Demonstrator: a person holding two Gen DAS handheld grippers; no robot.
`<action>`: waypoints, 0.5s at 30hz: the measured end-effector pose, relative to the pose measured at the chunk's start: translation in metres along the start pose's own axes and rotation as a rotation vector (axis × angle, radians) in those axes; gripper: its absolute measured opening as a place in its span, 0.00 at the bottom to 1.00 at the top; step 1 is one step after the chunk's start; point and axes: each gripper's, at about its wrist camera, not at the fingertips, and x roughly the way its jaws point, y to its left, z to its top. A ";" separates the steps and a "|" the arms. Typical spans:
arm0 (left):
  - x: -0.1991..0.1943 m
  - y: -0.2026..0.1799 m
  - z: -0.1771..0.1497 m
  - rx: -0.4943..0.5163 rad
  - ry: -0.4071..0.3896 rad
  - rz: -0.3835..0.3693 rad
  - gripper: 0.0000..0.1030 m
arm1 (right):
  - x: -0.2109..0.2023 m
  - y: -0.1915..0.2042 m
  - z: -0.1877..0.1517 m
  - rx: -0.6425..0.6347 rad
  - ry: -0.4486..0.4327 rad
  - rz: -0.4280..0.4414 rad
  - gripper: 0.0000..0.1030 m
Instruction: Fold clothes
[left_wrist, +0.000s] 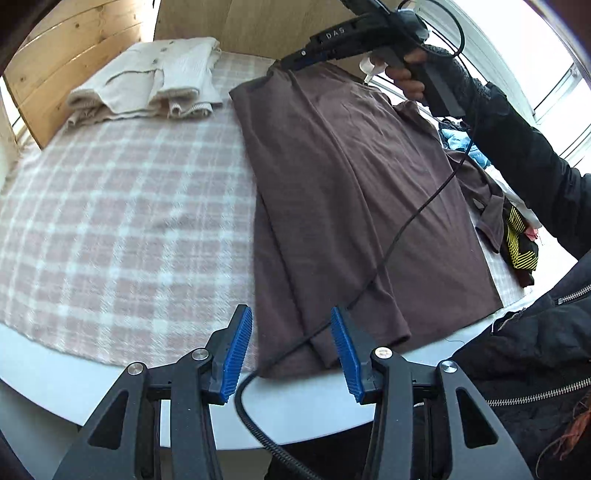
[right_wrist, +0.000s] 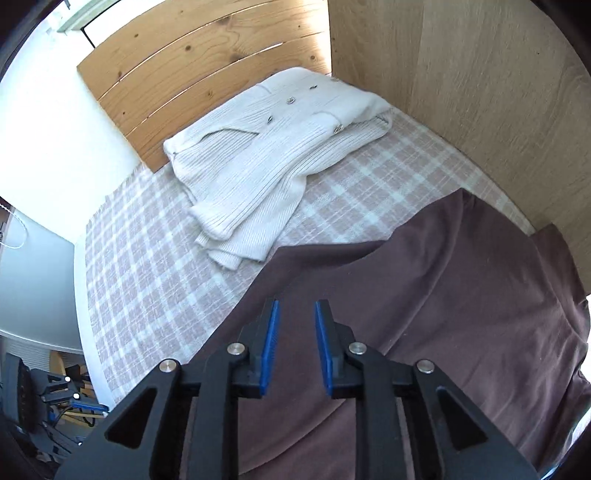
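Where the brown garment (left_wrist: 332, 192) overruns the frame, both hand-held grippers, left (left_wrist: 291, 354), right (right_wrist: 296, 343), apart, empty

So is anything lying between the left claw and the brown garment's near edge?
Only the black cable: it trails across the brown garment and runs between the open left claw pads. Nothing else visible blocks that edge.

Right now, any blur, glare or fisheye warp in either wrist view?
Left wrist view: window at upper right is blown out white; plaid blanket shows slight motion smear; table edge bows from fisheye.
Right wrist view: sun streaks glare on the wooden headboard; cream cardigan and brown garment stay sharp; dark vignette at corners.
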 end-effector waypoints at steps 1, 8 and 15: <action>0.004 -0.003 -0.005 -0.013 0.004 0.008 0.42 | -0.001 0.006 -0.006 0.002 0.023 0.018 0.20; -0.050 -0.008 -0.045 -0.026 -0.082 0.058 0.42 | 0.011 0.057 -0.112 -0.091 0.100 0.119 0.19; -0.065 0.013 -0.049 -0.055 -0.095 0.106 0.42 | 0.035 0.076 -0.149 -0.095 0.179 0.106 0.19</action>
